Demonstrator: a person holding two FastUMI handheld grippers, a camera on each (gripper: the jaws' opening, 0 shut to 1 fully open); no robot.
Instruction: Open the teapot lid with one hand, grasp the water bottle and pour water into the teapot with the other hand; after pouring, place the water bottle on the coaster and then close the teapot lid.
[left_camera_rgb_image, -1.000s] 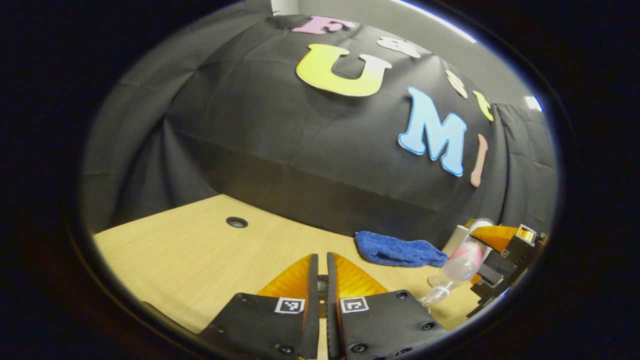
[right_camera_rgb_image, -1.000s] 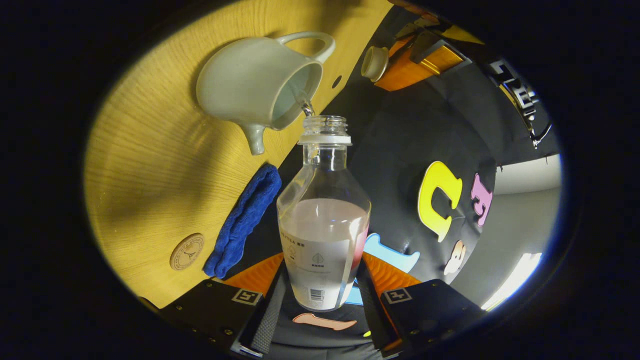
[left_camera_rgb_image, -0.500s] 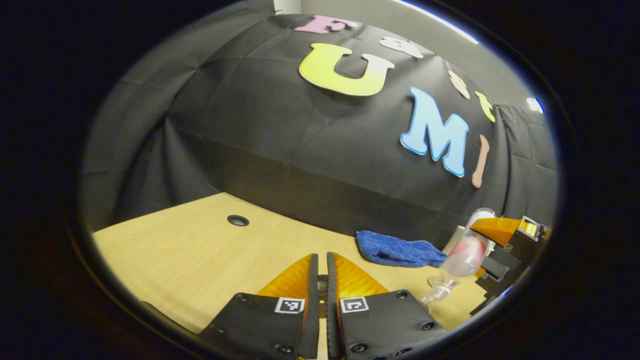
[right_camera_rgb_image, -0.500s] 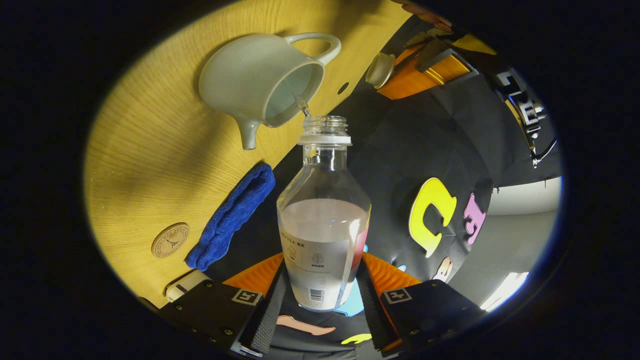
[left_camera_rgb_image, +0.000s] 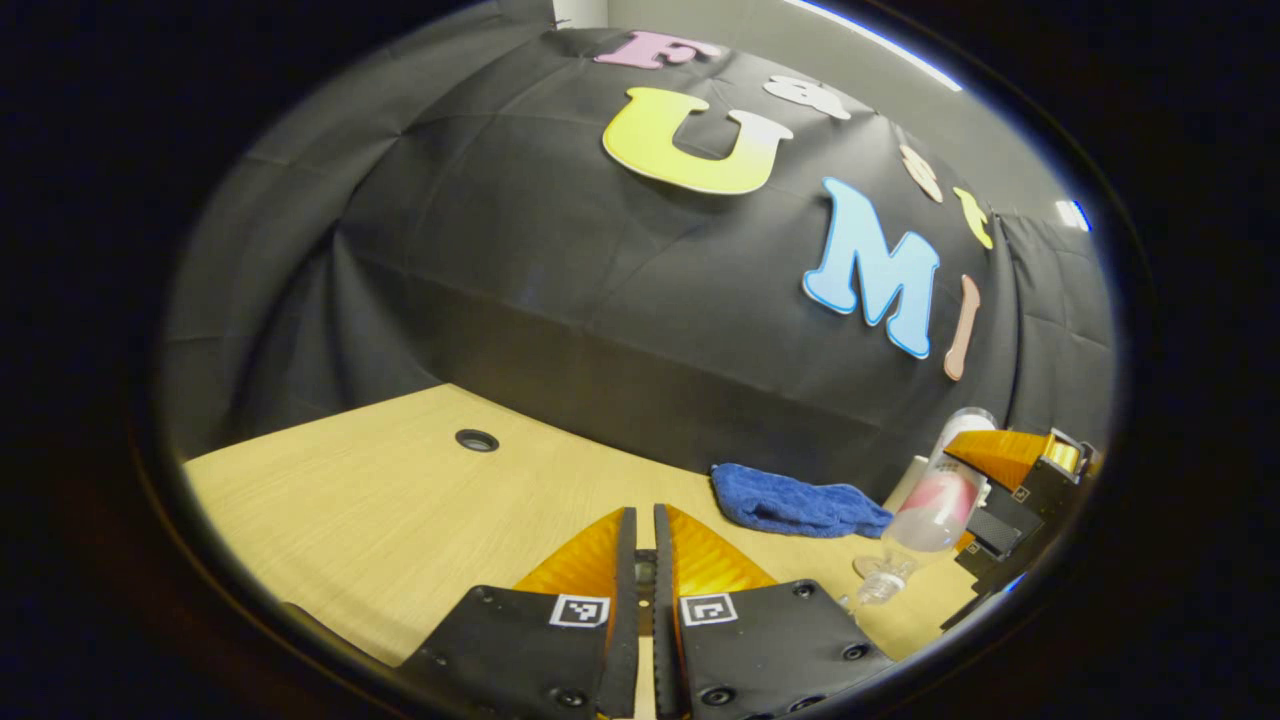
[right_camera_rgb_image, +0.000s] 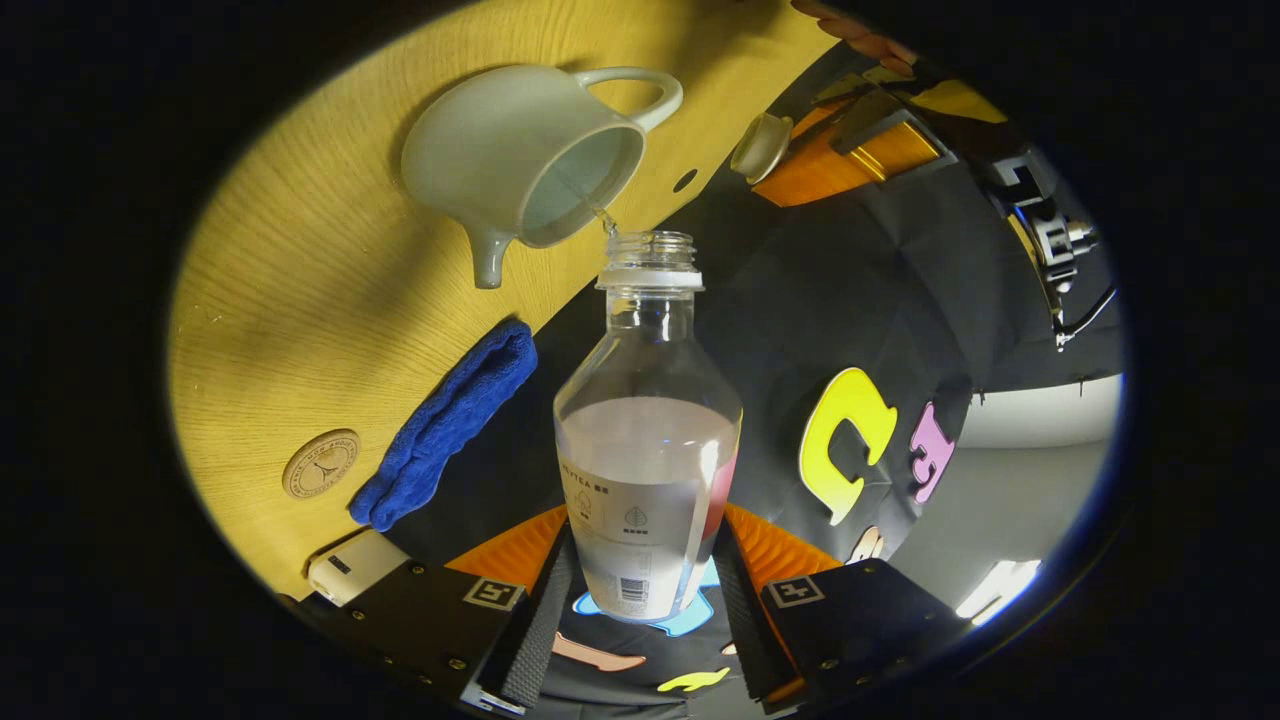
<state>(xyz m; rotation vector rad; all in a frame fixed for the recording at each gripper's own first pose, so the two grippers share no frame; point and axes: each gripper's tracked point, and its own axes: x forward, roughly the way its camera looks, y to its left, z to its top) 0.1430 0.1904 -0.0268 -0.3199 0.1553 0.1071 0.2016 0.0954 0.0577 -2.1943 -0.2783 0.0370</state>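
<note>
My right gripper is shut on the clear water bottle, which is uncapped and about half full. The bottle is tipped toward the white teapot, and a thin stream runs from its mouth into the open top. My left gripper holds the small white teapot lid off to the side of the pot. In the left gripper view my fingers stand shut above the table, and the tilted bottle and right gripper show at the far right. A round wooden coaster lies on the table.
A blue cloth lies between the teapot and the coaster, along the table's back edge by the black wall, also seen as the blue cloth. A small white box sits near the coaster. The wooden table has a cable hole.
The bottle has lifted a little and tilted back toward upright, and the stream has thinned. In the right gripper view the teapot and coaster slid left, and the white box came into sight.
</note>
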